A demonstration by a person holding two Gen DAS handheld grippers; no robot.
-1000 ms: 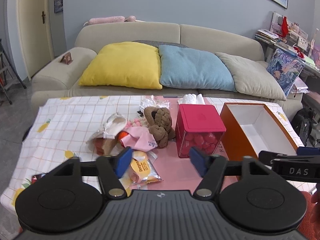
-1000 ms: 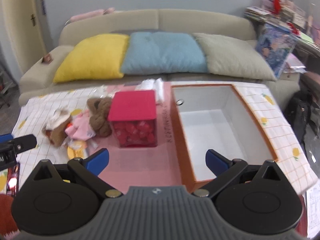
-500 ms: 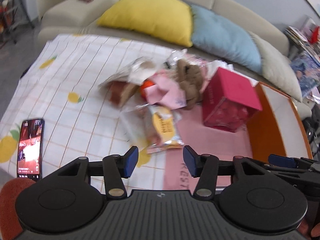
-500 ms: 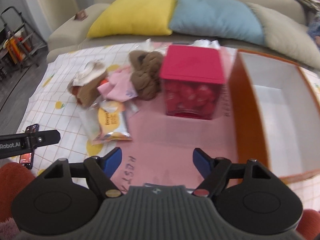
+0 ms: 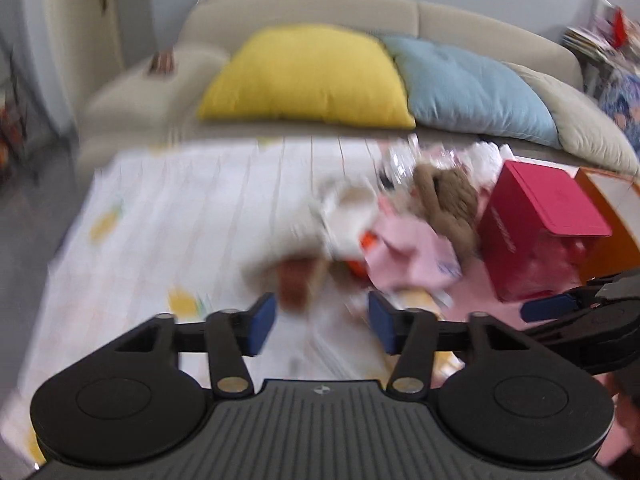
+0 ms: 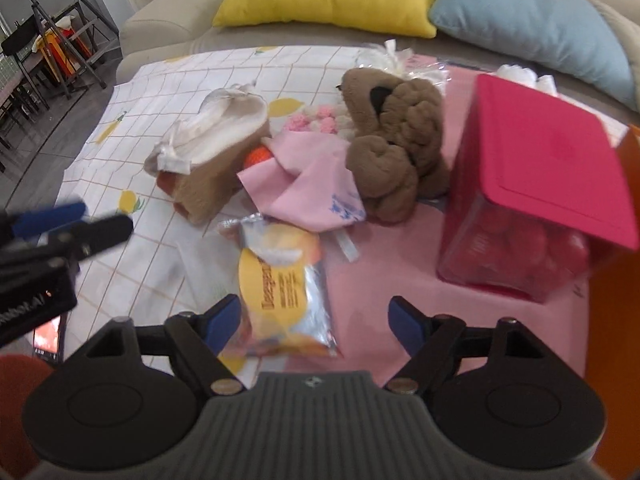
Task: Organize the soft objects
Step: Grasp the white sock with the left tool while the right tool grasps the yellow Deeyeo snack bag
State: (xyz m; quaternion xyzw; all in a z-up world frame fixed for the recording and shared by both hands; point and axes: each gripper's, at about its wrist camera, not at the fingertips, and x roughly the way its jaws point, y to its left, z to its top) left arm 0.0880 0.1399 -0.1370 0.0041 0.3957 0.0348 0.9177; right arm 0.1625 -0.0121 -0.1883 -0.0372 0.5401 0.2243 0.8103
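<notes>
The snack packet with a yellow label lies on the counter, where the checked cloth meets the pink mat; its brown print is too blurred to read. The right claw hangs just over it, jaws apart and opening, touching nothing. Behind lie a pink cloth with small blue writing, a brown plush toy and a red box. The left claw, also opening and empty, shows partial white lettering.
</notes>
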